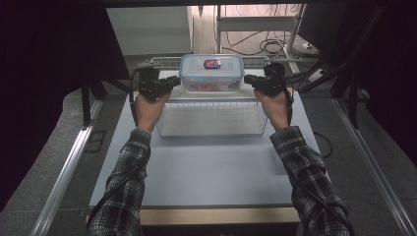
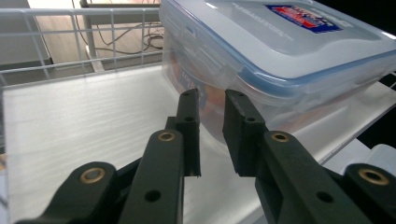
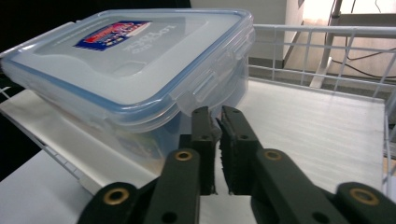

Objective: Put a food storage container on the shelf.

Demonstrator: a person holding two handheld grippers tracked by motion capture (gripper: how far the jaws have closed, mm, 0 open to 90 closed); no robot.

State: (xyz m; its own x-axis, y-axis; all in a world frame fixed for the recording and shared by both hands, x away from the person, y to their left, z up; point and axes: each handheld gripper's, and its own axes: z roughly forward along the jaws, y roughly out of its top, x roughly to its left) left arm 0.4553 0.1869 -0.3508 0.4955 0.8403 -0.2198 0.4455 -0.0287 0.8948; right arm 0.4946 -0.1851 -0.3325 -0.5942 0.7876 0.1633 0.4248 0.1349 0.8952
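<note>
Clear plastic container (image 1: 211, 73), blue-rimmed lid latched, red-blue label on top.

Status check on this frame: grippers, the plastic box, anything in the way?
Left gripper and right gripper flank the box, jaws slightly apart, nothing gripped. Lidded plastic box sits on the wire basket. Nothing in the way.

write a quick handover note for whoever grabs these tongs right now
Left tongs: narrow gap between the jaws, nothing held, tips by the container's left end.
Right tongs: nearly closed, empty, by its right end.
Container: lid clipped on, resting on the white board across the wire basket.
Done: container is set down and let go.
Left: probably draw both hands clear.
</note>
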